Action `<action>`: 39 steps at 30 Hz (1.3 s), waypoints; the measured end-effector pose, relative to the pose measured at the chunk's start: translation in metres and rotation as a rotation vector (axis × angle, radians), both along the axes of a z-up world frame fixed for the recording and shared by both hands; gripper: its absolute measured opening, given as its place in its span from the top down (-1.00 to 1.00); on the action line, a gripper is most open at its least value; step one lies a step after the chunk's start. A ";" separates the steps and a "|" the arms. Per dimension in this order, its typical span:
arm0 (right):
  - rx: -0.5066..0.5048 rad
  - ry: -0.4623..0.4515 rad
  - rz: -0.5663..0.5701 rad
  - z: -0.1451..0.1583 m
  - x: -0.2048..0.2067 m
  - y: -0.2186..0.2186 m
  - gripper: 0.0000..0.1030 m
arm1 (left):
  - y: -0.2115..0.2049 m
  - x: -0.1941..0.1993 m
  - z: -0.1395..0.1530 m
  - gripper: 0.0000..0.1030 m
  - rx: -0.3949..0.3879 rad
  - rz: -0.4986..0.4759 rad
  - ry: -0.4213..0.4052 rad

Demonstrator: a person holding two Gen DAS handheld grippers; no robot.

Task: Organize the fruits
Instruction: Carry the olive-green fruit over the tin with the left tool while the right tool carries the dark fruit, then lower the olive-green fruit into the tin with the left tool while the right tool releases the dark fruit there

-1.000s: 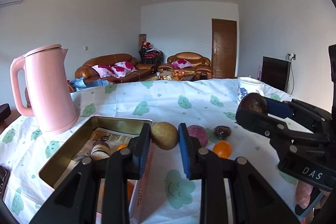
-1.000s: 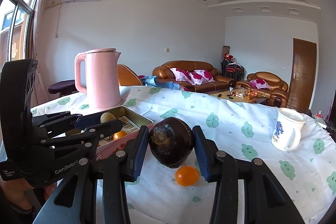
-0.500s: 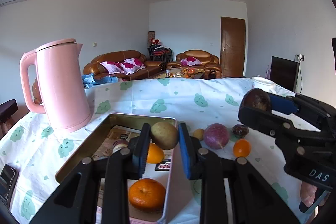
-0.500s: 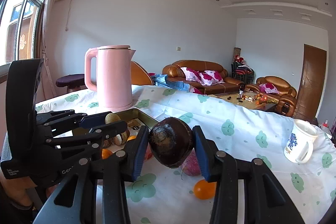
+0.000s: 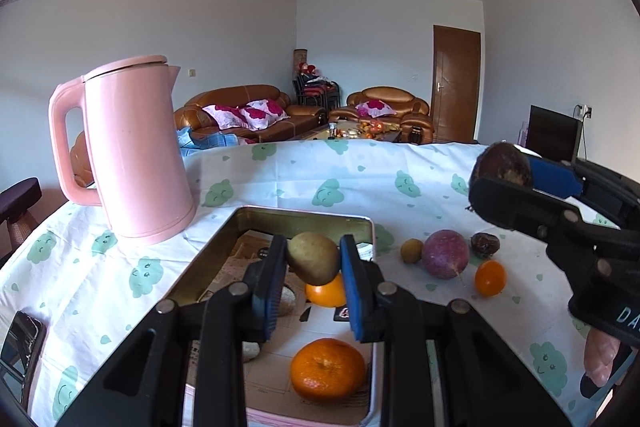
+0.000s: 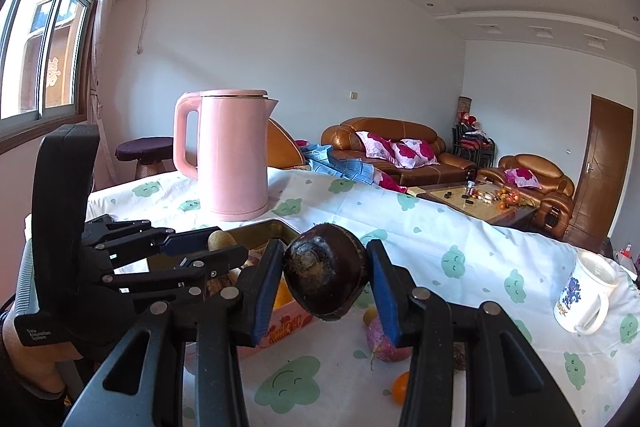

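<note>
My left gripper (image 5: 313, 261) is shut on a tan kiwi-like fruit (image 5: 313, 257) and holds it above the metal tray (image 5: 304, 214). The tray holds two oranges (image 5: 327, 367) and some pale fruits. My right gripper (image 6: 325, 281) is shut on a dark brown round fruit (image 6: 326, 281), held above the table right of the tray; it also shows in the left wrist view (image 5: 505, 165). On the cloth right of the tray lie a purple fruit (image 5: 445, 254), a small yellow fruit (image 5: 411, 250), a dark wrinkled fruit (image 5: 485, 245) and a small orange (image 5: 490, 278).
A pink kettle (image 5: 134, 147) stands left of the tray's far end. A white mug (image 6: 585, 291) stands at the right of the table. A phone (image 5: 18, 345) lies at the table's left edge. The tablecloth has green cloud prints.
My left gripper has moved left and back over the tray with its fruit. My right gripper has also shifted left toward the tray, still holding the dark fruit.
</note>
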State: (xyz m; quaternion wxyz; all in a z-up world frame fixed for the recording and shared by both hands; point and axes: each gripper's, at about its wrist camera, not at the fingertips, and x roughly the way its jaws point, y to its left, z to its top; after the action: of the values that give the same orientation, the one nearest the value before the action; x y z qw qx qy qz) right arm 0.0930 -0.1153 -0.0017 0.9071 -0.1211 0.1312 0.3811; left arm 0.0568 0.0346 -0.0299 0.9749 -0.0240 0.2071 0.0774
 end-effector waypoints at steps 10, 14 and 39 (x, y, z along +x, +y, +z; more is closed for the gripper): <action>-0.028 0.000 0.033 -0.001 0.001 0.023 0.13 | 0.019 0.002 -0.001 0.46 -0.010 0.033 0.021; -0.038 0.002 0.043 -0.003 0.002 0.030 0.13 | 0.026 0.002 -0.001 0.46 -0.007 0.041 0.028; -0.075 0.076 0.108 -0.020 0.015 0.071 0.13 | 0.061 0.015 -0.010 0.46 0.025 0.069 0.123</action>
State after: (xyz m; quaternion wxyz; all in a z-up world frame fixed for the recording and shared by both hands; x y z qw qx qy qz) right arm 0.1077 -0.0448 -0.0220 0.8745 -0.1473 0.1729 0.4287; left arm 0.0721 0.0959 -0.0399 0.9573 -0.0142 0.2648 0.1151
